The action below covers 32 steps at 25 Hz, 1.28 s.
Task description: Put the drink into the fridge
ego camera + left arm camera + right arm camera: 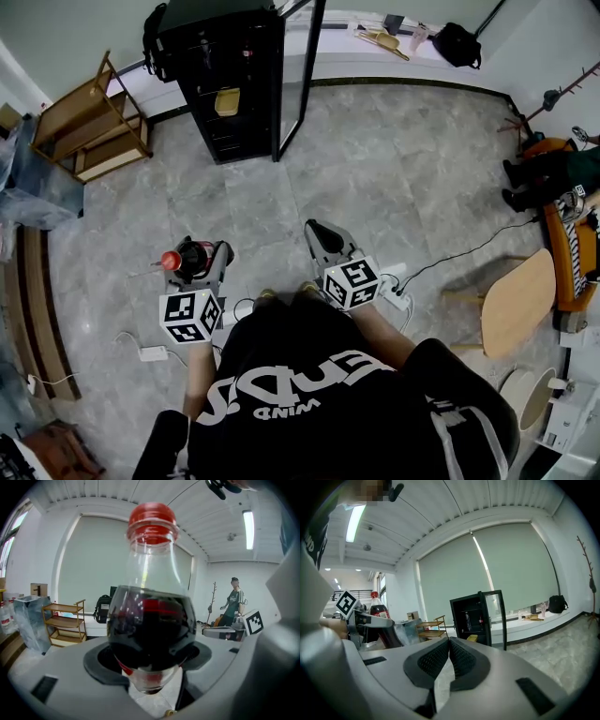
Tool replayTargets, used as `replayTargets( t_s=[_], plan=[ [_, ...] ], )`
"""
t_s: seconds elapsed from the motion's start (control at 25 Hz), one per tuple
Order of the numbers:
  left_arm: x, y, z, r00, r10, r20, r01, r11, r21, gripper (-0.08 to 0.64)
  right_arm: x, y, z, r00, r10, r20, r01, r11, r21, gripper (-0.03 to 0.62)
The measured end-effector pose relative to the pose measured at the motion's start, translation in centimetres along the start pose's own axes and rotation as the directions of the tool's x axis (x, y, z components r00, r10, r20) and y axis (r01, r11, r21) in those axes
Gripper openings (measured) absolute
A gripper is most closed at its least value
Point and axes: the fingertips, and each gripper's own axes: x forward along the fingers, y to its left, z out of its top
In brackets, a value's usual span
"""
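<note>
The left gripper (195, 261) has its jaws spread wide and clamped on the bottle (150, 620). The dark pads (105, 660) curve round the bottle's lower body on both sides and press against it. The bottle stands up out of the jaws, with dark drink filling its round shoulder and a clear neck above. A red cap (152, 517) sits at the top. A little of its base shows below the pads, over the floor.

The right gripper (448, 656) has its jaws together, the ribbed pads (461, 658) meeting at their tips with nothing between them. It touches nothing. In the head view it sits level with the left gripper, well apart from it on the right.

From the right gripper view, the bottle shows off to the left of those shut jaws, held in the other gripper.

The fridge (225, 84) stands well ahead of both pairs of jaws, across bare floor. Its glass door (300, 75) is swung open and a yellow item (227, 101) lies on a shelf inside.
</note>
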Motion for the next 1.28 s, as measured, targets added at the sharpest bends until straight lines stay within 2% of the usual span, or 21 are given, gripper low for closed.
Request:
replayTargets(
  t_s=[0.4,0.96,1.28],
  plan=[
    [1.5,1.4,0.2,0.997,-0.074,0.001,0.074,0.997,0.018,0.311,1.8,-0.6,0.1,0.997,-0.067,0.024,0.068,0.998,-0.007,0.025],
    [9.0,7.1,2.4,0.998,-0.062,0.009,0.062,0.998,0.012,0.311,11.7,-2.4,1.6,0.999,-0.017,0.028,0.018,1.000,-0.022,0.025],
    [16.1,9.3,6.1,0.999,-0.042,0.011,0.042,0.999,0.004,0.311,17.5,-6.9,4.8,1.000,0.006,0.025,-0.005,1.000,-0.015,0.025]
  ],
)
